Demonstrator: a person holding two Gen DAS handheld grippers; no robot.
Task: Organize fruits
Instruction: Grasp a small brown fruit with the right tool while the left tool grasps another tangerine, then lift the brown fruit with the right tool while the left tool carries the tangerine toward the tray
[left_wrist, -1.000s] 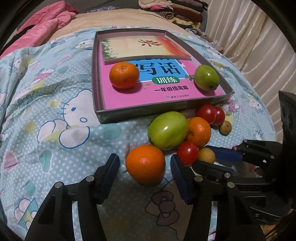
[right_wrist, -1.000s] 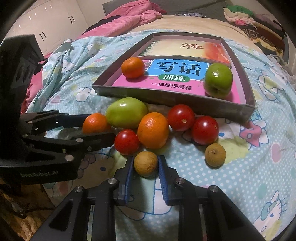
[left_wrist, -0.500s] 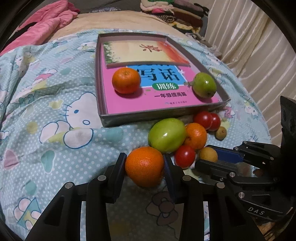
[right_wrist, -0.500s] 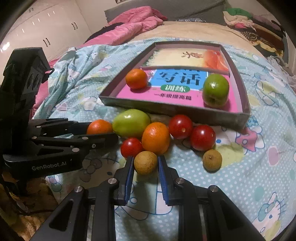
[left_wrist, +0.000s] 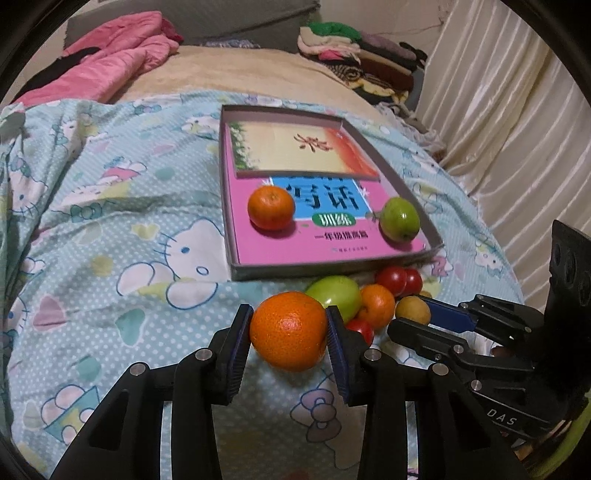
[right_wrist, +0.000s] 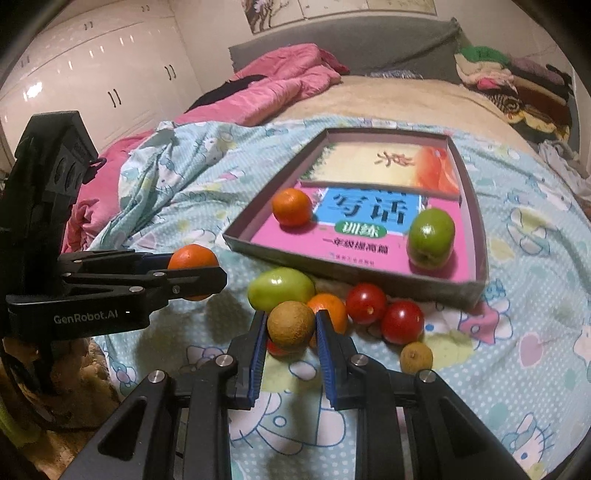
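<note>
Progress stands at an early stage, as we judge it: two fruits lie inside the shallow box (left_wrist: 424, 210), and the rest remain on the patterned bedspread (left_wrist: 110, 258) or in the tongs. We hold the left gripper (left_wrist: 290, 334) clamped on a large orange (left_wrist: 290, 330), its pads pressing both sides of the fruit; the jaws have just been closing within the last second and now sit firm on it. We hold the right gripper (right_wrist: 290, 328) clamped on a small brown longan (right_wrist: 290, 325), which sits between the blue pads. Both fruits appear raised clear of the bedspread, just in front of the box's near wall. Inside the box, a small tangerine (left_wrist: 271, 207) rests at the left on the pink book cover, and a green fruit (left_wrist: 400, 218) rests at the right, well apart from it. Outside the box, near its front wall, we count a larger green fruit (right_wrist: 280, 288), a second orange (right_wrist: 328, 306) partly hidden behind the right gripper, two red tomatoes (right_wrist: 384, 312) touching each other, a third tomato mostly hidden below the longan, and one more longan (right_wrist: 416, 356) lying apart to the right. We judge the step in hand as carrying both gripped fruits over the wall; six loose fruits then remain.
</note>
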